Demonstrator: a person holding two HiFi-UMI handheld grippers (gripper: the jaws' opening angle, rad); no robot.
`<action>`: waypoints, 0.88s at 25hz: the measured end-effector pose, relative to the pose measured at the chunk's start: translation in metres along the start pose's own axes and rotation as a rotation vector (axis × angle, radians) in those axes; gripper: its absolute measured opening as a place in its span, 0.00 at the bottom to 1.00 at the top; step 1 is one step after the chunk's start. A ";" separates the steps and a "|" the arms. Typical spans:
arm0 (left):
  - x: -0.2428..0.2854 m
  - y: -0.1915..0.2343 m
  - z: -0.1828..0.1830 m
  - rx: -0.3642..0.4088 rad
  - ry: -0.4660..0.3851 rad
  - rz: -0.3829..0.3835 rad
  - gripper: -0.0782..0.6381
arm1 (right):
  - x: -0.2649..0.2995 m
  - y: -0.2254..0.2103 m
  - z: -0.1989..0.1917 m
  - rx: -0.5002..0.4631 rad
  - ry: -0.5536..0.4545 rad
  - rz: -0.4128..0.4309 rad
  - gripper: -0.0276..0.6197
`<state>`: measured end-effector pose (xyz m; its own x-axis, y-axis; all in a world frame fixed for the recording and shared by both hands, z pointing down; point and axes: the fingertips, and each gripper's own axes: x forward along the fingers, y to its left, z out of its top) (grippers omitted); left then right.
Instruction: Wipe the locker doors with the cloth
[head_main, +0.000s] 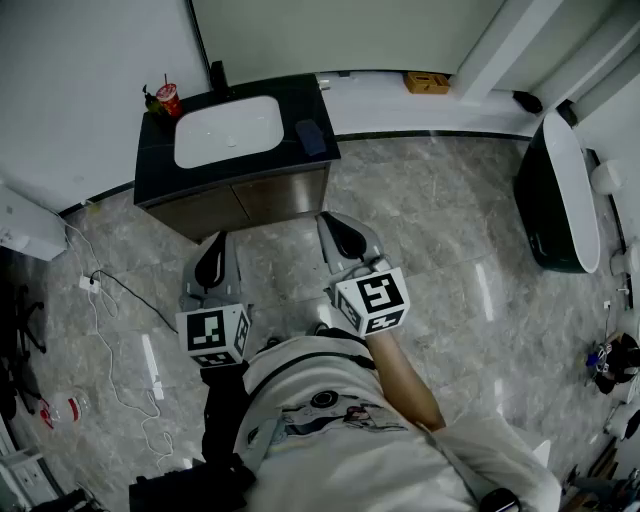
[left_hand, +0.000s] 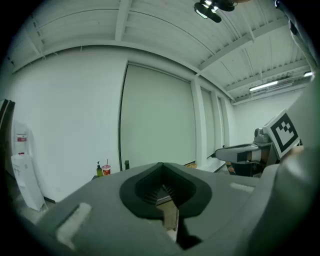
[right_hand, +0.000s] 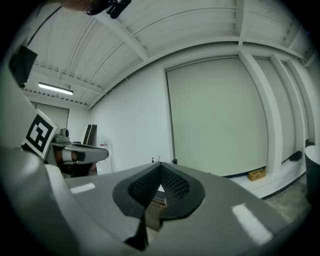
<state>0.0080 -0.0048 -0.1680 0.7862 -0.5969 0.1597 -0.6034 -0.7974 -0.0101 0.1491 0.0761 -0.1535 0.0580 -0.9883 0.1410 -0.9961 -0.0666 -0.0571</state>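
**Both grippers shut and empty, cloth not yet in hand**

The left gripper (left_hand: 162, 186) and the right gripper (right_hand: 159, 187) are held side by side in front of the person. Each has its jaws pressed together with nothing between them.

No cloth can be made out for certain. A small dark blue piece (head_main: 311, 137) lies at the right edge of the black countertop (head_main: 158, 172), just beside the white basin (head_main: 228, 130). It may be the cloth, but it is too small to tell. If it is, it should be light, soft and limp. It would best be pinched at a free corner or a bunched fold near that edge, where the jaws can get under it without scraping the top.

The doors to be wiped are probably the two brown cupboard doors (head_main: 262, 200) below the countertop. They face the person and look flat and rigid, so they would take firm strokes.

The stone floor (head_main: 440, 250) between the person and the doors is bare, which leaves room to step in. Things to mind:
- White cables (head_main: 108, 292) trail across the floor to the left.
- A red cup (head_main: 169, 99) and a green bottle (head_main: 152, 100) stand at the countertop's back left corner and could tip.
- A dark bathtub (head_main: 558, 200) stands well apart on the right.
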 end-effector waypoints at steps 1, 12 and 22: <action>0.001 0.000 0.000 0.001 0.001 0.000 0.11 | 0.000 -0.001 0.000 0.000 0.001 0.000 0.04; 0.002 -0.006 -0.003 0.010 0.021 0.001 0.11 | -0.006 -0.005 -0.002 0.006 -0.007 0.015 0.05; 0.007 -0.012 -0.008 0.015 0.056 0.055 0.11 | -0.028 -0.044 -0.012 0.043 -0.002 0.002 0.05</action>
<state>0.0192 0.0011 -0.1584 0.7430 -0.6343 0.2136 -0.6429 -0.7651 -0.0354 0.1909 0.1086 -0.1427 0.0564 -0.9887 0.1390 -0.9925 -0.0706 -0.1000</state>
